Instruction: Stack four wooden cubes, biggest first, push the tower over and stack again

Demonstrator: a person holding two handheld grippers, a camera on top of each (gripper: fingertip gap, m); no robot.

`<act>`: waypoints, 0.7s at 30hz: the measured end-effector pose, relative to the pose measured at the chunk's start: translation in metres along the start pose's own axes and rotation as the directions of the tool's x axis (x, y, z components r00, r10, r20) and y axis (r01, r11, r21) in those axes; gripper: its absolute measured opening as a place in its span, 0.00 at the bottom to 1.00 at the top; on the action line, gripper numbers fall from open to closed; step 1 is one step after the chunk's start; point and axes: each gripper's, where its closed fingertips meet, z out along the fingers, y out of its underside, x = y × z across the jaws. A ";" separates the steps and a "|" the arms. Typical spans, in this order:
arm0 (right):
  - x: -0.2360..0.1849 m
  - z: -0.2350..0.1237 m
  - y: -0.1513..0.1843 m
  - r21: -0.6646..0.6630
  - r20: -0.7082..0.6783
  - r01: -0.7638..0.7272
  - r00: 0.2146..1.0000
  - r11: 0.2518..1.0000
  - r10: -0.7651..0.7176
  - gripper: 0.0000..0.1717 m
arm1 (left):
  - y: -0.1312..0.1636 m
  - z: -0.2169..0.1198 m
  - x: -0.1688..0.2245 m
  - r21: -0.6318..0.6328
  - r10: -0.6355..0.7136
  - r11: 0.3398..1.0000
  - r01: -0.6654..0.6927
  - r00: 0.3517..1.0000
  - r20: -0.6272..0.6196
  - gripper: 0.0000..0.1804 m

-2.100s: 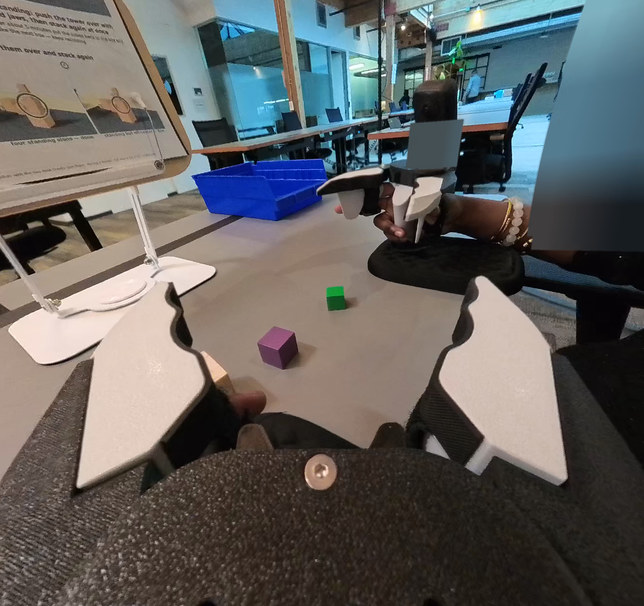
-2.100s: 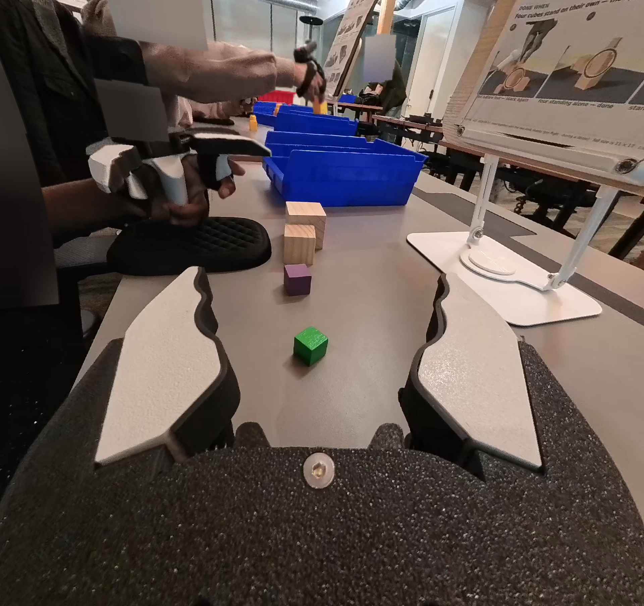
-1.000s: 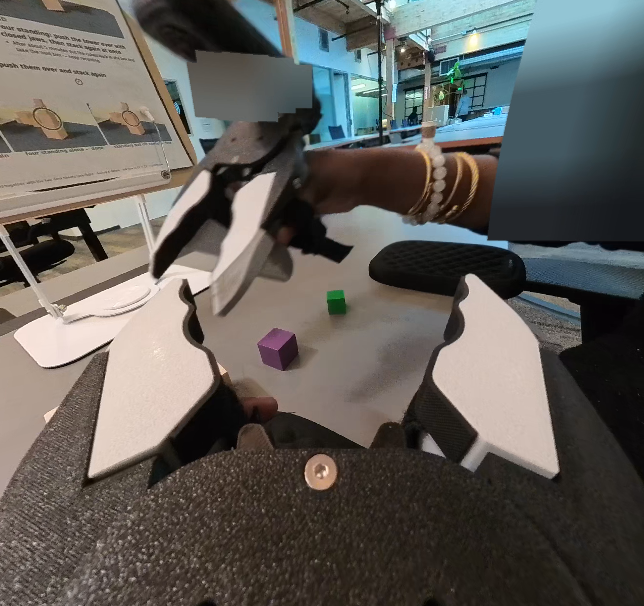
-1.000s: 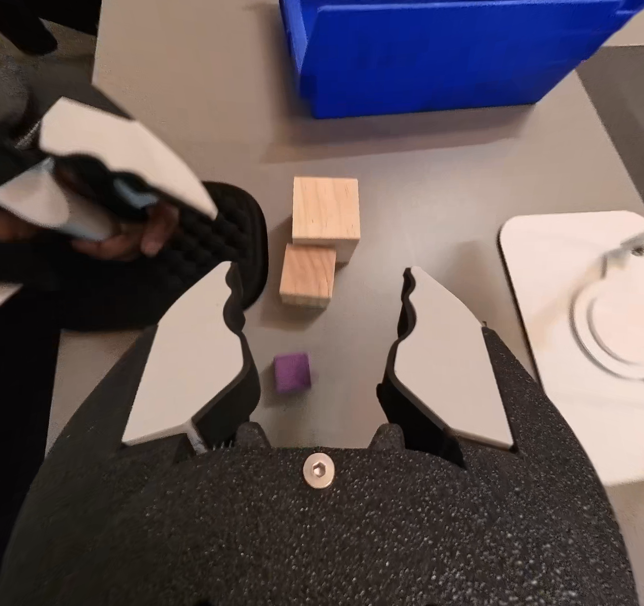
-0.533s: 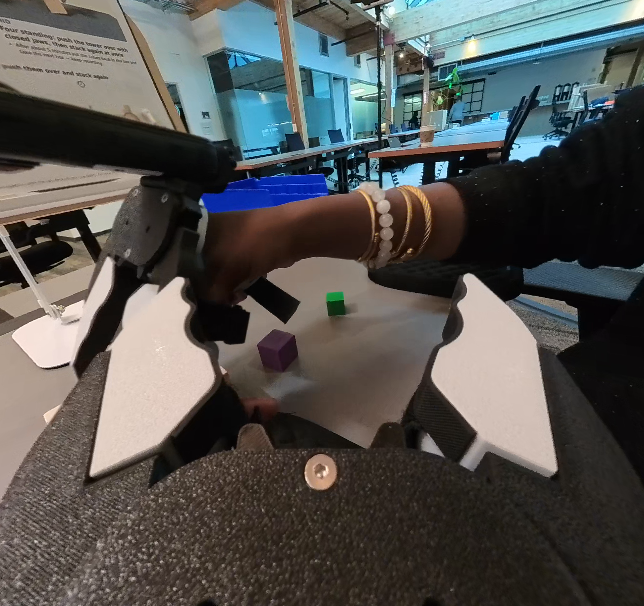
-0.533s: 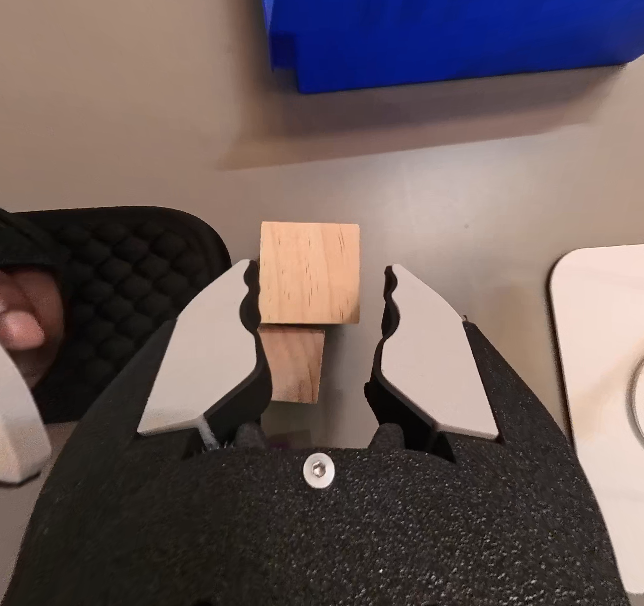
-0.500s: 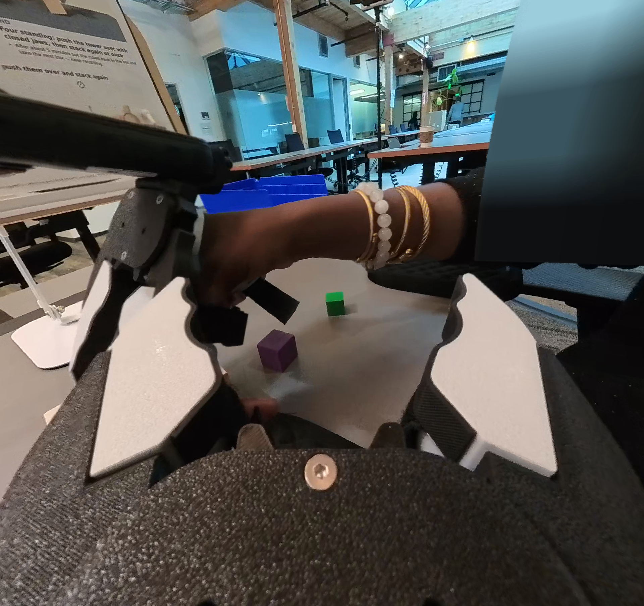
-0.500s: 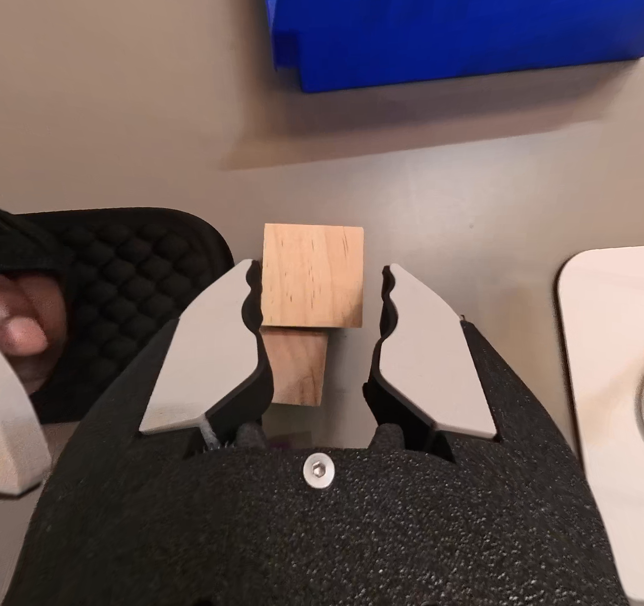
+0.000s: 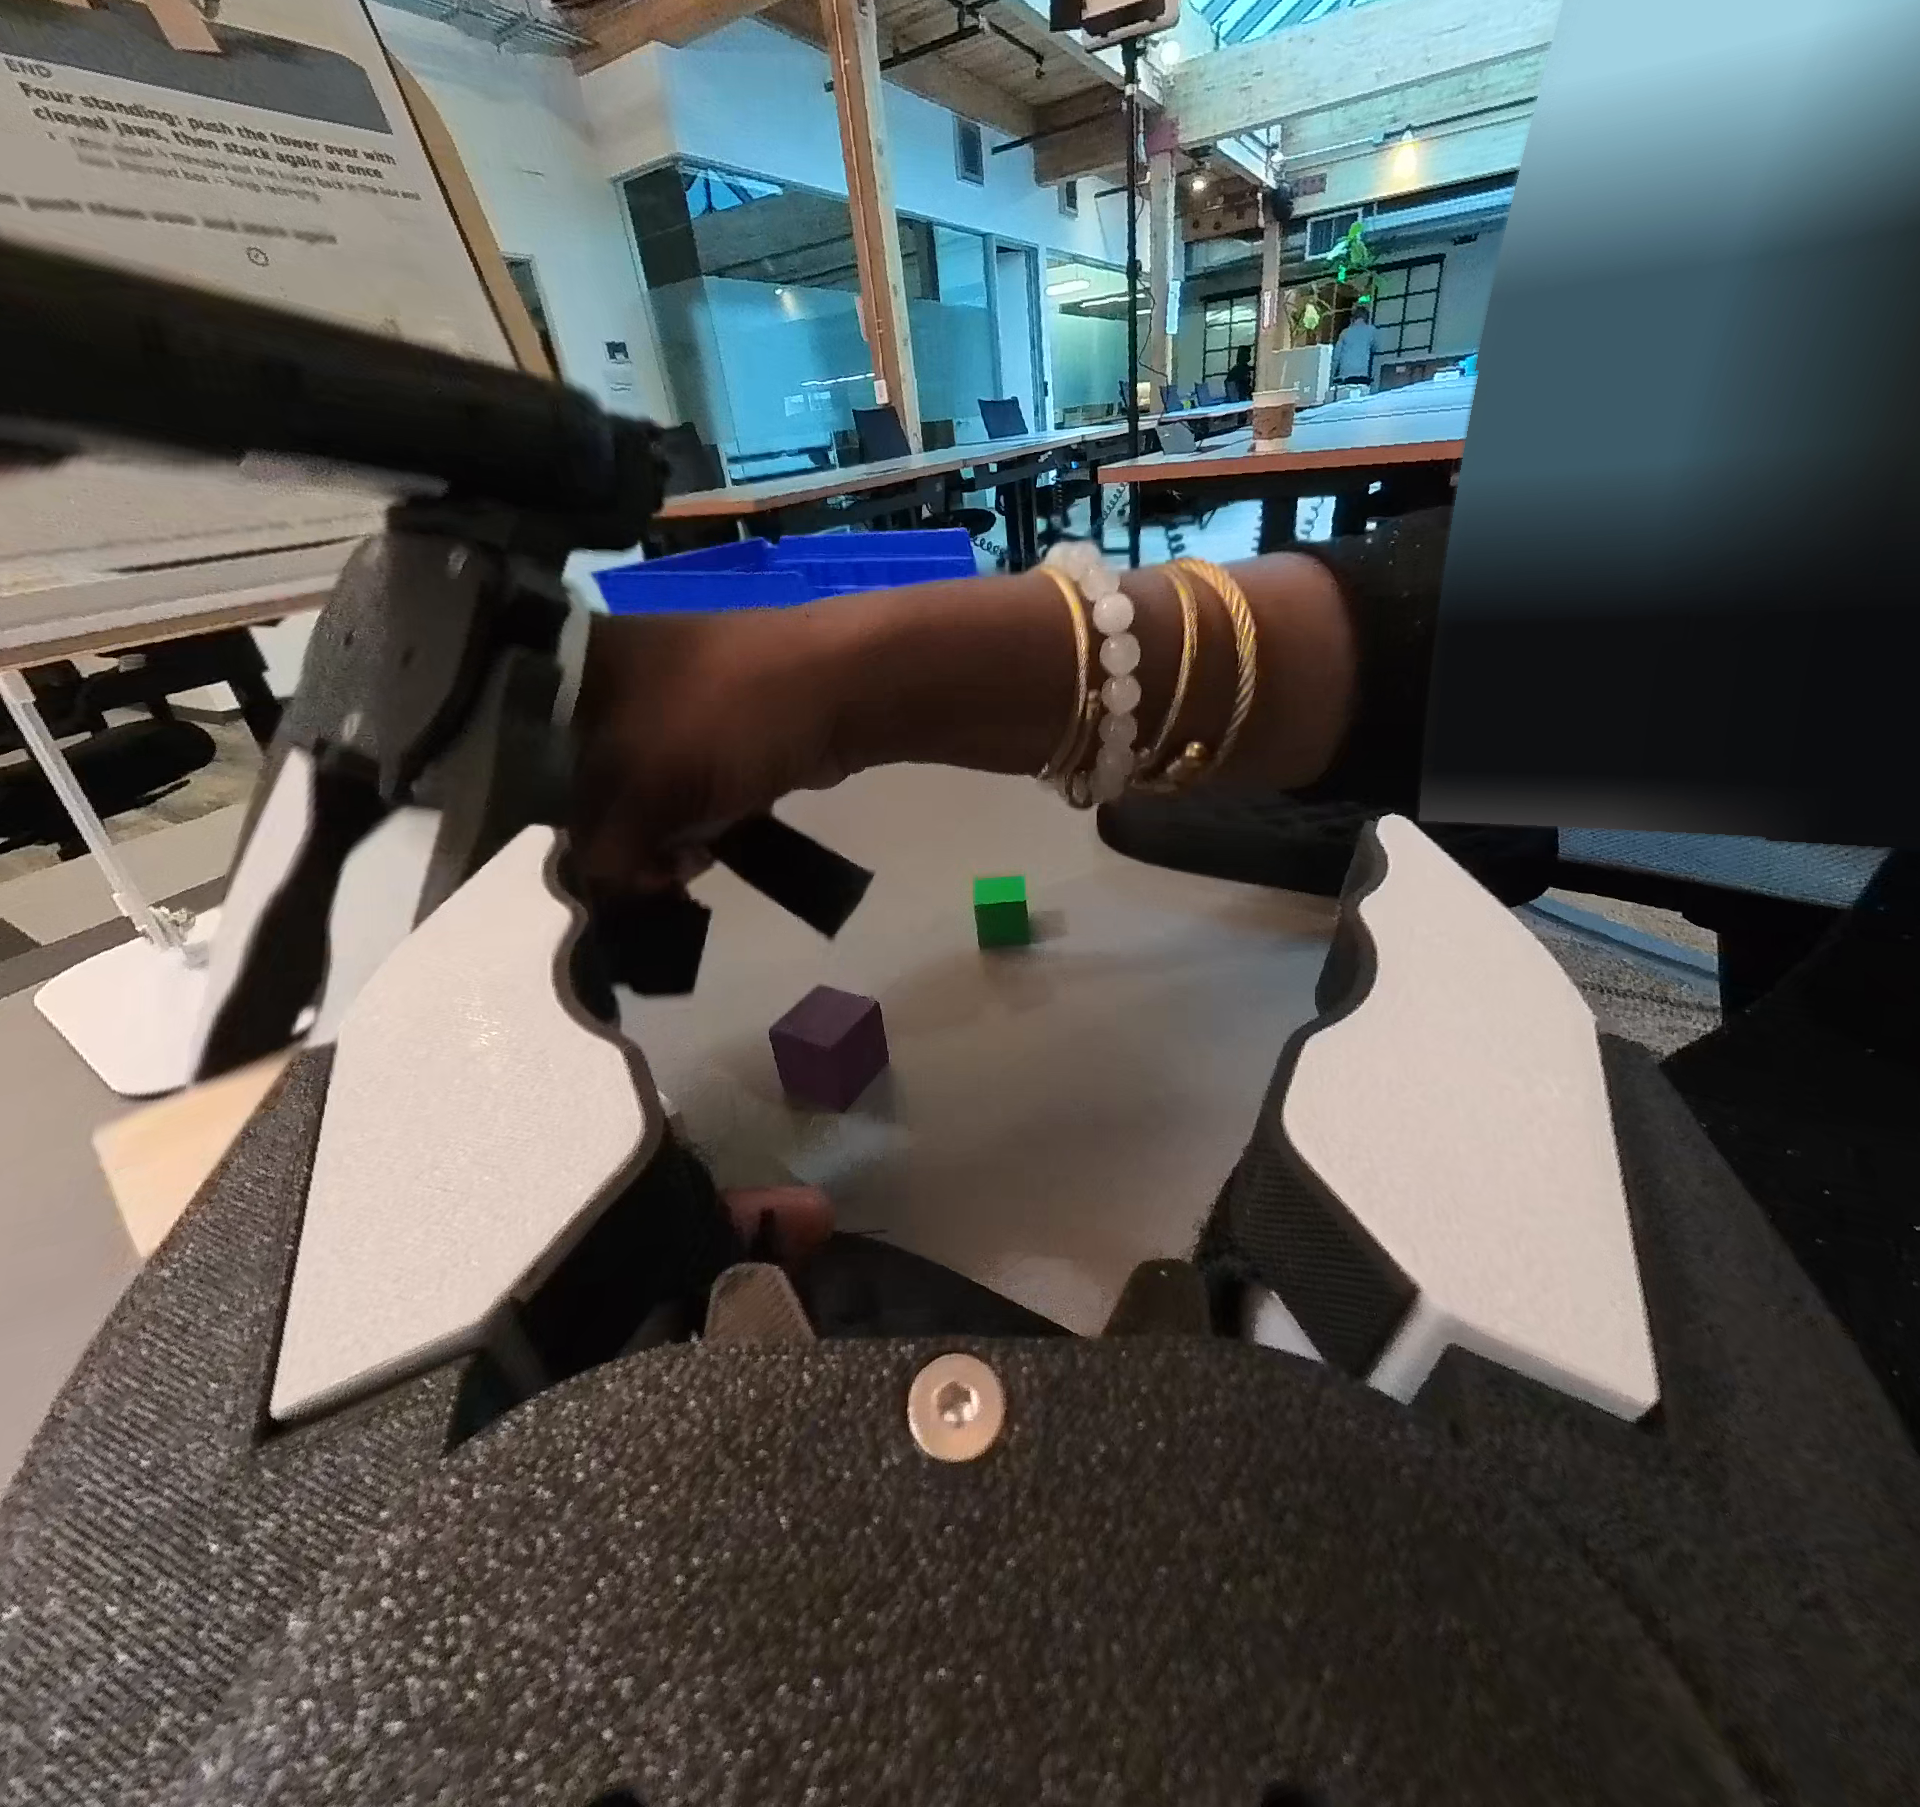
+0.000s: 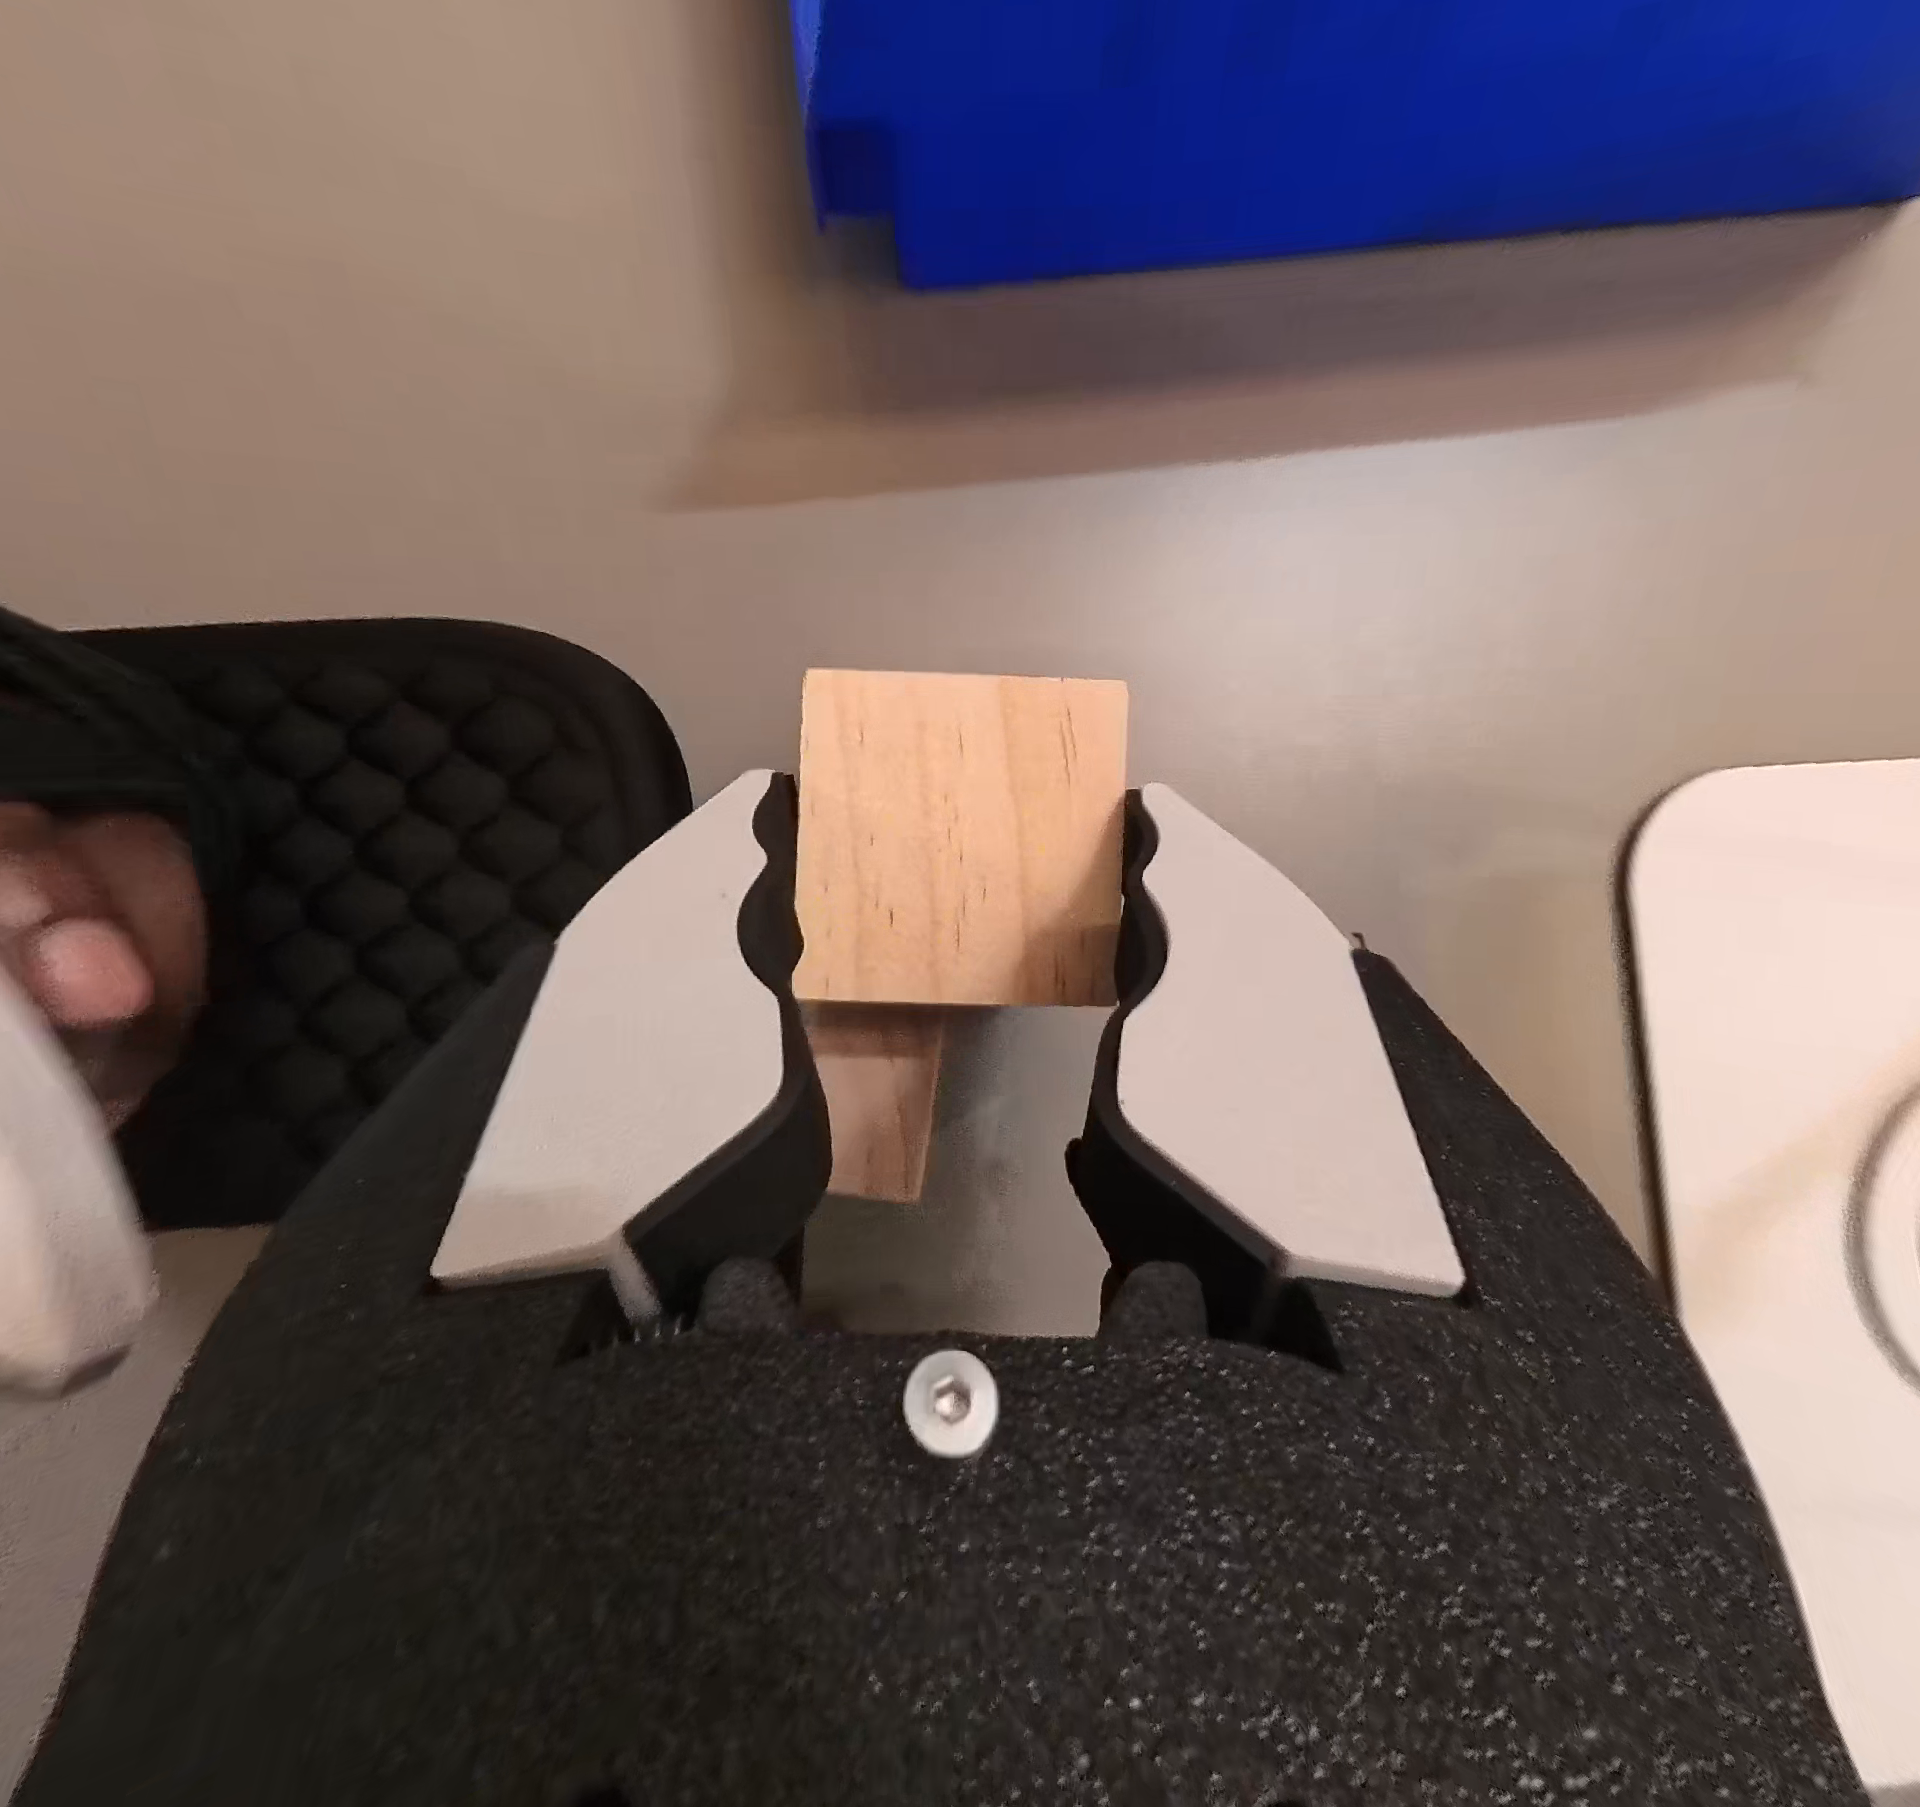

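Note:
My right gripper point(image 10: 961, 853) points down at the grey table and is shut on a large pale wooden cube point(image 10: 961, 838); both black pads press on its sides. A smaller wooden cube point(image 10: 883, 1113) lies just behind it, partly hidden under it. My left gripper point(image 9: 966, 832) is wide open and empty, resting low. Ahead of it on the table point(image 9: 1091, 1030) lie a purple cube point(image 9: 828, 1045) and, farther off, a small green cube point(image 9: 1001, 910). The right gripper point(image 9: 312, 905) and the hand holding it cross the left wrist view at left, above a pale wooden block point(image 9: 177, 1155).
A blue bin point(image 10: 1351, 74) stands beyond the wooden cubes. A black padded rest point(image 10: 416, 822) lies to their left, a white stand base point(image 10: 1787, 1082) to their right. The stand carries an instruction board point(image 9: 208, 147). A braceleted forearm point(image 9: 1039, 677) spans the table.
My right gripper swung from the table's near side over the purple cube to the wooden cubes, and its jaws closed from a gap onto the large cube. My left gripper stayed still and open.

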 end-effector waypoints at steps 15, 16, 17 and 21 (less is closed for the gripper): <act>-0.045 -0.143 0.054 0.139 -0.022 0.036 0.999 0.990 -0.033 0.34 | 0.002 0.001 0.002 -0.014 0.005 1.000 -0.005 1.000 -0.012 0.73; -0.056 -0.142 0.064 0.131 0.005 0.035 0.999 0.991 -0.036 0.34 | 0.002 0.002 0.002 -0.015 0.005 1.000 -0.005 1.000 -0.014 0.73; -0.067 -0.140 0.074 0.120 0.031 0.034 0.999 0.992 -0.038 0.34 | 0.002 0.002 0.002 -0.017 0.005 1.000 -0.005 1.000 -0.016 0.73; -0.101 -0.120 0.108 0.044 0.087 0.054 0.995 0.998 -0.058 0.34 | 0.004 0.002 0.004 -0.027 0.010 1.000 -0.011 1.000 -0.029 0.73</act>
